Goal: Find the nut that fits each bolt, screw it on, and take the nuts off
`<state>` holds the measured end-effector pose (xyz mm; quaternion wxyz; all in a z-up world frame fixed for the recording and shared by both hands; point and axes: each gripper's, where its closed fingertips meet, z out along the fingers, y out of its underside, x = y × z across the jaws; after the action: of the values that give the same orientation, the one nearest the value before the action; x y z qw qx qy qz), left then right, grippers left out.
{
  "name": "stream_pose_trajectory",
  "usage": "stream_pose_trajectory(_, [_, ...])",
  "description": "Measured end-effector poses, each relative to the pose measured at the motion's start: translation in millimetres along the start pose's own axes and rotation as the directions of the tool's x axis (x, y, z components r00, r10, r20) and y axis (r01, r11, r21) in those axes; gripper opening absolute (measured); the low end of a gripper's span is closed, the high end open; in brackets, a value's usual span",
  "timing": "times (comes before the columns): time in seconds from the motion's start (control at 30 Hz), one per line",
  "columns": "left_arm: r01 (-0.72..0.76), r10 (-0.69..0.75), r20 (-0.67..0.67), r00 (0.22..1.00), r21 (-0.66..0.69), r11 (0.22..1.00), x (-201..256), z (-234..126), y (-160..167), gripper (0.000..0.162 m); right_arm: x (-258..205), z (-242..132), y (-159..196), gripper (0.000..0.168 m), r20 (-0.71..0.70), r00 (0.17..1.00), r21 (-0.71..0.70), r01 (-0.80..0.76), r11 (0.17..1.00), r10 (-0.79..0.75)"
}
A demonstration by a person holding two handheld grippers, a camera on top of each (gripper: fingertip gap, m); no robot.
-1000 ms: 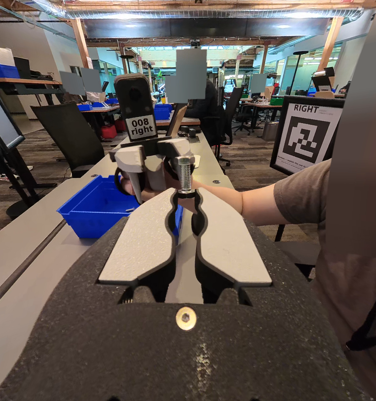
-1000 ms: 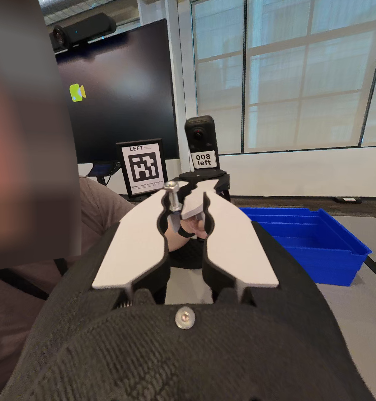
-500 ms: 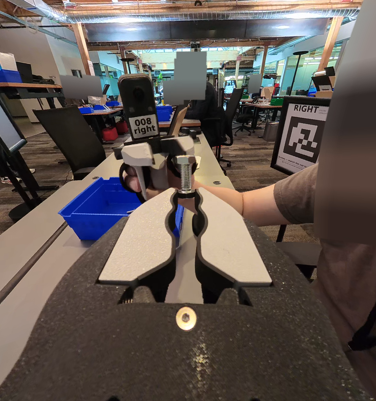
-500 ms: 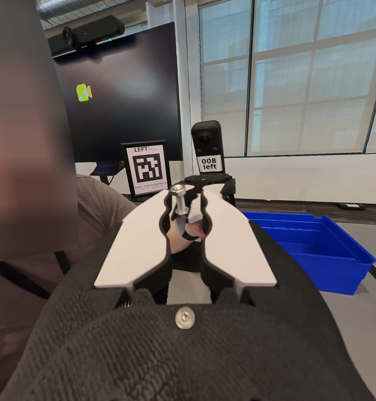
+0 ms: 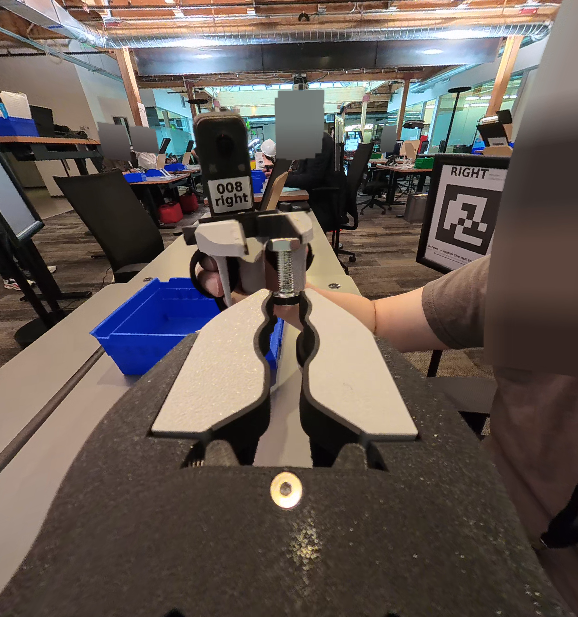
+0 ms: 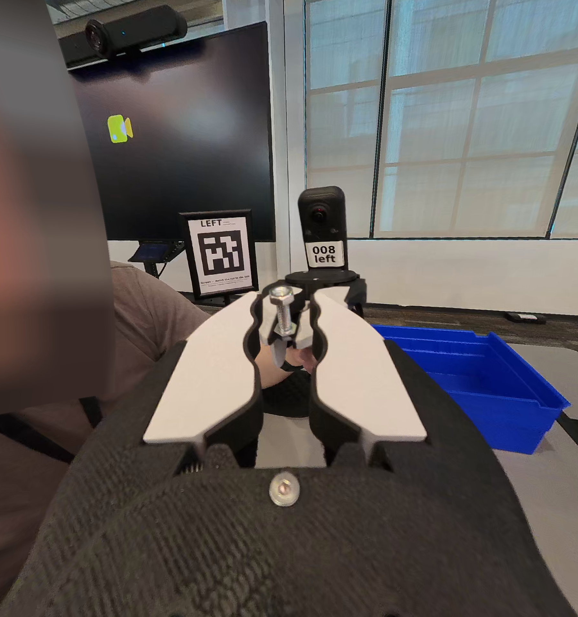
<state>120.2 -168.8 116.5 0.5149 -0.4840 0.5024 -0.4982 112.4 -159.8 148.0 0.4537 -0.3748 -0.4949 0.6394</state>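
Left wrist view: your left gripper (image 5: 286,297) pinches the nut (image 5: 285,299) at the bolt (image 5: 285,267) tip, at 12 o'clock, likely so the bolt can be turned against it. Your right gripper (image 5: 264,263) faces you.

Right wrist view: your right gripper (image 6: 282,300) stands slightly apart; whether it grips the bolt (image 6: 282,312) head, I cannot tell. The blue bin (image 6: 474,377) sits at 3 o'clock.

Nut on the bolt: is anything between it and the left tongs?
Nothing visible. The left tongs are shut directly on the nut at the lower end of the upright bolt, and the right tongs grip the bolt near its head. The blue bin sits apart on the table.
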Motion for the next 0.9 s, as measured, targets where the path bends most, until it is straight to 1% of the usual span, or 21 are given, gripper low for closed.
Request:
stream_pose_trajectory(0.2, [0.002,-0.002,-0.009,1.0,0.011,1.0,1.8,3.5,1.0,0.014,-2.0,10.5,4.3,0.028,-0.043,0.998,-0.03,0.051,0.998,-0.052])
stream_pose_trajectory(0.4, [0.003,-0.003,-0.018,1.0,0.017,1.0,3.2,3.1,0.1,0.014,-1.2,3.9,3.9,0.028,0.005,1.0,-0.004,0.013,1.0,-0.013])
stream_pose_trajectory(0.57, [0.003,-0.002,-0.011,1.0,0.024,1.0,1.4,2.2,-0.9,0.014,-0.9,0.7,-0.3,0.028,0.011,1.0,0.021,0.009,1.0,-0.009])
stream_pose_trajectory(0.77, [-0.006,0.007,-0.014,1.0,0.02,1.0,3.2,2.6,-1.0,0.014,-4.1,8.9,1.2,0.028,-0.018,0.999,0.012,0.046,0.999,-0.046])
stream_pose_trajectory(0.9, [-0.013,0.013,-0.009,1.0,0.015,1.0,3.6,2.3,-1.3,0.014,-2.3,6.1,-0.4,0.027,-0.025,0.999,0.015,0.047,0.999,-0.046])
